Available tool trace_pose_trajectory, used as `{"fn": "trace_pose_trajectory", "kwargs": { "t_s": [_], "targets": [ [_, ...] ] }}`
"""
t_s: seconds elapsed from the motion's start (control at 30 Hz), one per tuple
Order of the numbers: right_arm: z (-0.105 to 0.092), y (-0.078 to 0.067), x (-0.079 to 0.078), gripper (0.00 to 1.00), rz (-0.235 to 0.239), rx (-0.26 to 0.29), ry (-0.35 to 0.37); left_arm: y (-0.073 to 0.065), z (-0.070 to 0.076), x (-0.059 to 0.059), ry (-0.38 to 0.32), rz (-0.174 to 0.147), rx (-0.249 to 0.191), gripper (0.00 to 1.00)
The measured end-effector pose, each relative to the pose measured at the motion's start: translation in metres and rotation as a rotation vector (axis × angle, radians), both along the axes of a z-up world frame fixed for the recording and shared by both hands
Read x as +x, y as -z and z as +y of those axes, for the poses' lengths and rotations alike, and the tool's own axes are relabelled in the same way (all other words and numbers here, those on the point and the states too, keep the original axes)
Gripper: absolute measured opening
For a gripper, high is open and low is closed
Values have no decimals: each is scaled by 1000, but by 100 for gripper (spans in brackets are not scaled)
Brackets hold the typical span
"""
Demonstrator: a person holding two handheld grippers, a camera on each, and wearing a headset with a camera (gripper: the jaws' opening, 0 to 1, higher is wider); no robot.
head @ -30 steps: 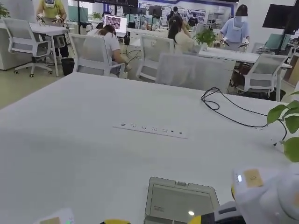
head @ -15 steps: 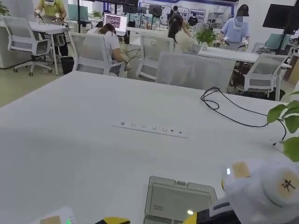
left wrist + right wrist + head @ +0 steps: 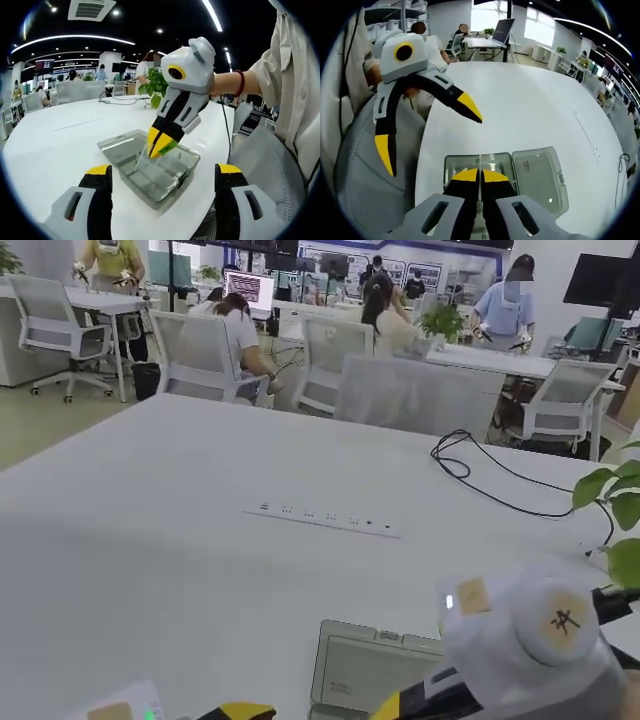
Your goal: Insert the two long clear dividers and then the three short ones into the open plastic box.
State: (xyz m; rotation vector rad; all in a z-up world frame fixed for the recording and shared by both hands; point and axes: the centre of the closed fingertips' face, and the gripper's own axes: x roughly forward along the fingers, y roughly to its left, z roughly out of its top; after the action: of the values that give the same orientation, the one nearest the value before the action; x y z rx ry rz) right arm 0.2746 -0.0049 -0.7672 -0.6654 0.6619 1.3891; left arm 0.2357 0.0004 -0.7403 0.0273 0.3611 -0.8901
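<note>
The right gripper [image 3: 480,176] has its two fingers pressed close together, and they pinch a thin clear divider [image 3: 143,159] by its top edge. It points down over the open plastic box [image 3: 172,192], I think so the divider can go straight in. The divider hangs from the fingertips with its bottom edge down inside the box, near the middle. I cannot tell if it touches the floor of the box or sits in a slot. The box looks bare inside apart from this piece, so I think the job is only starting. The left gripper [image 3: 162,170] has its fingers wide apart and holds nothing. It waits near the box, maybe ready to steady it or to fetch the next piece. The box lid [image 3: 537,175] lies flat and open next to the box, out of the way. All this is at the near edge of a big white table [image 3: 150,540]. Farther out on the table there is a flat row of plugs [image 3: 325,520], then a black cable [image 3: 480,475] and some green leaves [image 3: 615,490]. Past the table are white chairs [image 3: 385,390] and people at other desks
</note>
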Motion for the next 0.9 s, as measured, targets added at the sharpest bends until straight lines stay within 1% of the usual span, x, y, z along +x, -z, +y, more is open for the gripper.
{"fn": "trace_pose_trajectory", "kwargs": {
  "t_s": [0.1,0.2,0.33,0.7,0.9],
  "targets": [
    [3,2,0,2,4,-8,-13,1,0,0,3,0,5,85],
    [6,5,-2,2,4,-21,-42,1,-1,0,10,-7,9,84],
    [8,10,-2,2,4,-36,-61,2,-1,0,9,-6,14,84],
    [12,25,-3,2,-3,-66,-85,2,-1,0,11,-13,22,84],
    [13,33,-2,2,9,-77,-77,1,-2,0,14,-21,19,84]
  ]
}}
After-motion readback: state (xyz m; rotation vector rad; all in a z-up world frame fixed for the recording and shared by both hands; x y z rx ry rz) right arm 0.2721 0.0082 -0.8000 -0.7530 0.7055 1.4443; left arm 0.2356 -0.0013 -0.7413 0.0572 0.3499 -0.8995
